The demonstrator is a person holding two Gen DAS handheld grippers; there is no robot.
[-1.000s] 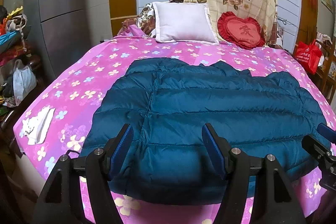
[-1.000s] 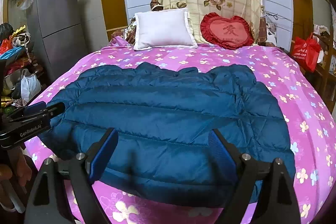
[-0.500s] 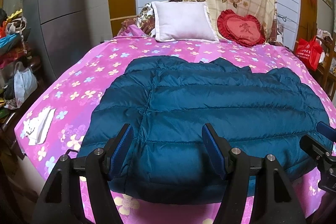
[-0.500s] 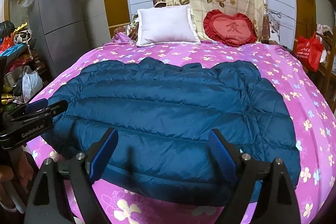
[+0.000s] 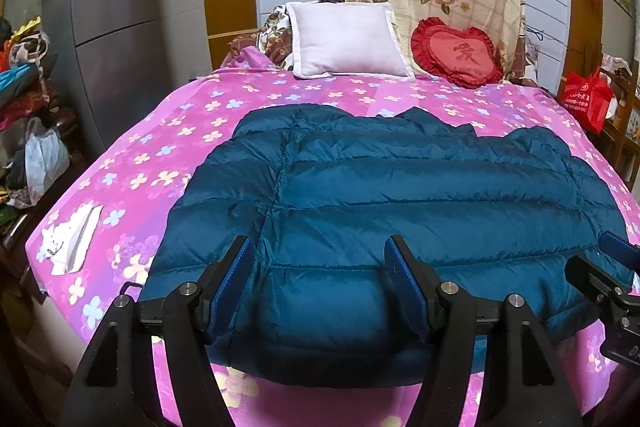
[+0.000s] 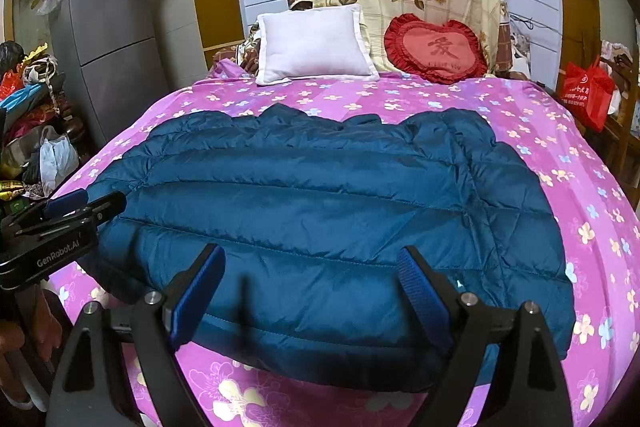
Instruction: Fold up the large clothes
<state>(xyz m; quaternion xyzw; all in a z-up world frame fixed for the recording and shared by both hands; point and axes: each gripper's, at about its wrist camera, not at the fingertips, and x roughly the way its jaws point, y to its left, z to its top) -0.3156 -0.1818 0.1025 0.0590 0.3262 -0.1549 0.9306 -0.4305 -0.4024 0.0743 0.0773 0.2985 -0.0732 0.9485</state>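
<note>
A large dark teal quilted down jacket (image 5: 400, 195) lies spread flat, back up, on a bed with a pink flowered sheet (image 5: 168, 147); it also shows in the right wrist view (image 6: 332, 203). Its hem is at the near edge, its collar toward the pillows. My left gripper (image 5: 320, 283) is open and empty, just above the hem on the jacket's left half. My right gripper (image 6: 312, 287) is open and empty above the hem toward the right half. Each gripper shows at the edge of the other's view.
A white pillow (image 5: 348, 41) and a red heart cushion (image 5: 456, 53) lean at the headboard. A white cloth (image 5: 70, 239) lies on the bed's left edge. A grey fridge (image 5: 108, 27) and piled bags stand left; a red bag (image 5: 586, 99) sits right.
Both views have pulled back and risen slightly, so the jacket sits a little lower and farther. The jacket has not moved and both grippers stay open.
</note>
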